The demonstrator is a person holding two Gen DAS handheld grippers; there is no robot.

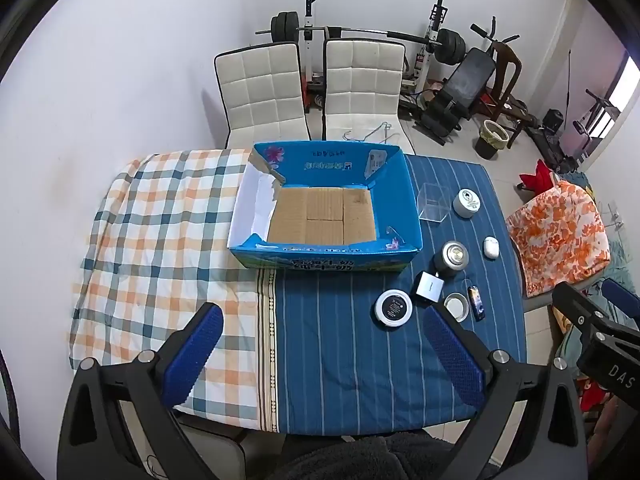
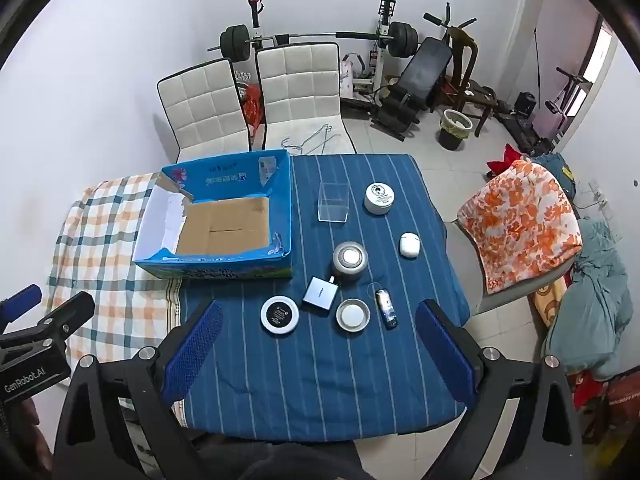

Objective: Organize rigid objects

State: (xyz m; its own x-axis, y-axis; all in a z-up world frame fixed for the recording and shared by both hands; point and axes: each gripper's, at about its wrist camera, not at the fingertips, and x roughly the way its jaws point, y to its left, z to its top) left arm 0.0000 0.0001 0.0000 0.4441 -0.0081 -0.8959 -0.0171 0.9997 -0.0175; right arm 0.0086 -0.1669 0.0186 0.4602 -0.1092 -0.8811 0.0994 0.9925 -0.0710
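An open blue cardboard box (image 1: 408,216) (image 2: 282,216) with a bare brown floor sits mid-table. To its right on the blue striped cloth lie a clear plastic box (image 2: 333,202), a white jar (image 2: 379,198), a white earbud case (image 2: 409,245), a grey cylinder (image 2: 350,261), a silver charger (image 2: 320,292), a black-and-white round disc (image 2: 279,316), a small metal tin (image 2: 352,315) and a small dark lighter-like item (image 2: 387,308). My left gripper (image 1: 320,356) hovers open over the near table edge. My right gripper (image 2: 318,352) hangs open above the cloth, nearer than the objects, holding nothing.
A checked cloth (image 1: 160,232) covers the table's left half. Two white chairs (image 1: 312,88) stand behind the table, a chair with an orange floral cover (image 2: 520,224) at the right. Gym equipment (image 2: 400,60) and a bin (image 2: 454,128) stand at the back.
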